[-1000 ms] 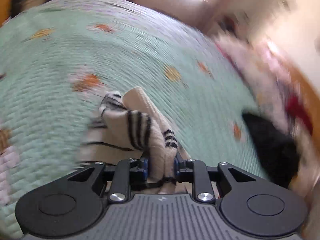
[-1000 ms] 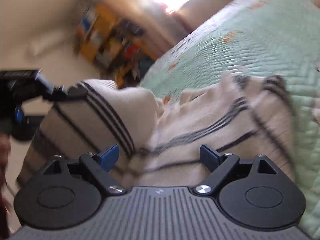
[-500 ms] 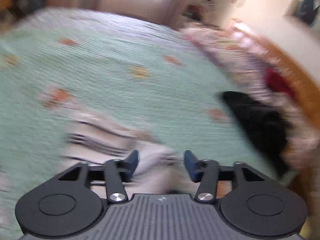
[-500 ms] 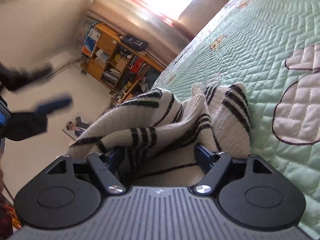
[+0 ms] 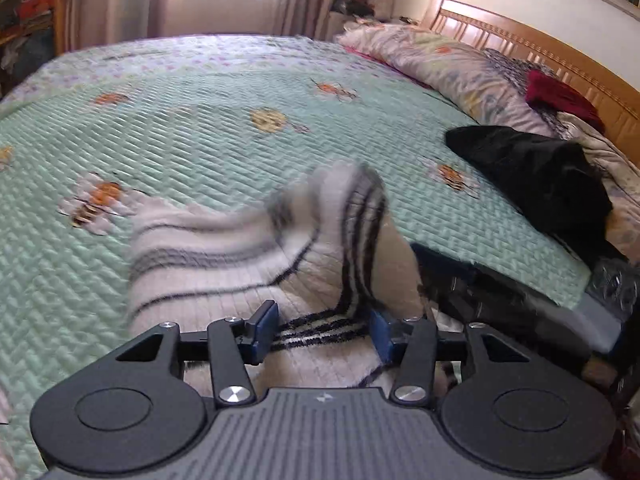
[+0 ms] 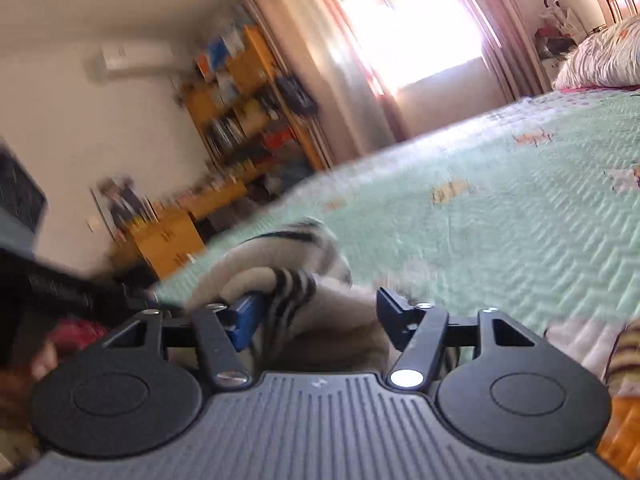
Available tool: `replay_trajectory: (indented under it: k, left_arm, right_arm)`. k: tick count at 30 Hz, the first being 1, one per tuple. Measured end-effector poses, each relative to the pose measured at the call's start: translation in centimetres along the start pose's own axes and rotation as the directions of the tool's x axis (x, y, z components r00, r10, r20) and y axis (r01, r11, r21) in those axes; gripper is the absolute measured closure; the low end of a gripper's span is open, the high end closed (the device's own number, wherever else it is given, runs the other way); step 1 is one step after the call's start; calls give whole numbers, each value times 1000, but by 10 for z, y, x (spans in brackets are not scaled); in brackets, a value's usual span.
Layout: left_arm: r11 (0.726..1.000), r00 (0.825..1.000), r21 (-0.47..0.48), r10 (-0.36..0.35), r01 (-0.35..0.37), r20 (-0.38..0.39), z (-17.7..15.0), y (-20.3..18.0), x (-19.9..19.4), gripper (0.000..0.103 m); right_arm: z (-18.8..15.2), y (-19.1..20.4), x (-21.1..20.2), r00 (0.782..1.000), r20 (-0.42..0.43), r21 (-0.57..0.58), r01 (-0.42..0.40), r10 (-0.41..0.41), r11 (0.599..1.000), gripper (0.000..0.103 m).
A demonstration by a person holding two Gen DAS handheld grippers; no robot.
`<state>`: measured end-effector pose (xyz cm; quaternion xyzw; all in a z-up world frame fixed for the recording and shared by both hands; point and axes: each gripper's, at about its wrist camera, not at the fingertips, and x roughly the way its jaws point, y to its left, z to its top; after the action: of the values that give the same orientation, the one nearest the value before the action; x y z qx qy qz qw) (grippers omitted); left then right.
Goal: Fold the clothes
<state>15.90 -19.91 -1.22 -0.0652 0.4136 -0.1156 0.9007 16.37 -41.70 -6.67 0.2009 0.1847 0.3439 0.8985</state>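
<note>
Striped sweater bunched on the bed between two sets of spread tongs

The left tongs (image 5: 323, 327) stand apart, their blue pads on either side of the cream, black-striped sweater (image 5: 256, 256) without pinching it; the right tongs (image 6: 316, 314) are likewise spread, with striped cloth lying in the gap. The sweater sits crumpled at the near edge of the bed (image 5: 224, 120), on its green quilt. To the right lies a black garment (image 5: 536, 176), with a rolled floral duvet (image 5: 432, 64) and a red cloth (image 5: 560, 96) against the wooden headboard (image 5: 520, 40). A yellow bookshelf (image 6: 248, 120) holding books stands far left.
</note>
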Motion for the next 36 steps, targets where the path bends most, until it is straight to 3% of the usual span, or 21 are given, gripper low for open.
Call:
replay_trajectory:
  k: [2, 5, 8, 11, 13, 18, 22, 23, 27, 29, 32, 34, 36]
  left_arm:
    - [999, 997, 20, 29, -28, -74, -12, -9, 24, 51]
    - [993, 996, 90, 78, -74, -37, -24, -22, 30, 46]
    - [989, 996, 125, 85, -80, -36, -23, -29, 26, 43]
    - [994, 997, 90, 65, -61, -41, -22, -21, 23, 42]
    - [998, 999, 54, 38, -36, -32, -21, -15, 17, 42]
    - [1000, 1000, 15, 25, -25, -3, -26, -1, -19, 37]
    - [983, 990, 114, 143, -141, -12, -49, -2, -46, 33]
    - [973, 984, 151, 178, -175, -4, -56, -4, -51, 25]
    - [938, 965, 230, 260, -258, 23, -78, -4, -69, 23]
    - [941, 973, 252, 228, -226, 23, -82, -2, -73, 23]
    - [967, 998, 248, 69, -66, -7, -88, 5, -72, 19]
    - [971, 1000, 240, 21, -16, -21, -97, 8, -62, 12]
    - [964, 999, 265, 26, -15, -37, -105, 7, -48, 11]
  right_arm:
    - [2, -18, -3, 999, -22, 57, 30, -29, 998, 37]
    - [-12, -34, 0, 989, -124, 102, 89, -76, 991, 35]
    - [-26, -37, -9, 981, -112, 110, 172, -160, 979, 33]
    - [-26, -39, -19, 969, -99, 140, 240, -228, 961, 32]
    - [-28, -34, -26, 968, -97, 132, 243, -231, 961, 29]
    - [-31, -26, -48, 980, -71, 194, 195, -185, 961, 28]
    - [-18, -1, -65, 986, -41, 187, 167, -162, 968, 28]
    - [-12, 10, -67, 990, -28, 169, 138, -135, 976, 28]
    - [13, 75, -73, 999, 4, 23, -32, 32, 999, 29]
    - [17, 100, -69, 995, -8, -35, -102, 102, 994, 29]
    - [8, 104, -43, 961, -99, 94, -248, 257, 964, 38]
    - [-7, 85, -41, 967, -138, 162, -191, 214, 968, 44]
    - [-24, 65, -40, 971, -177, 220, -119, 160, 968, 71]
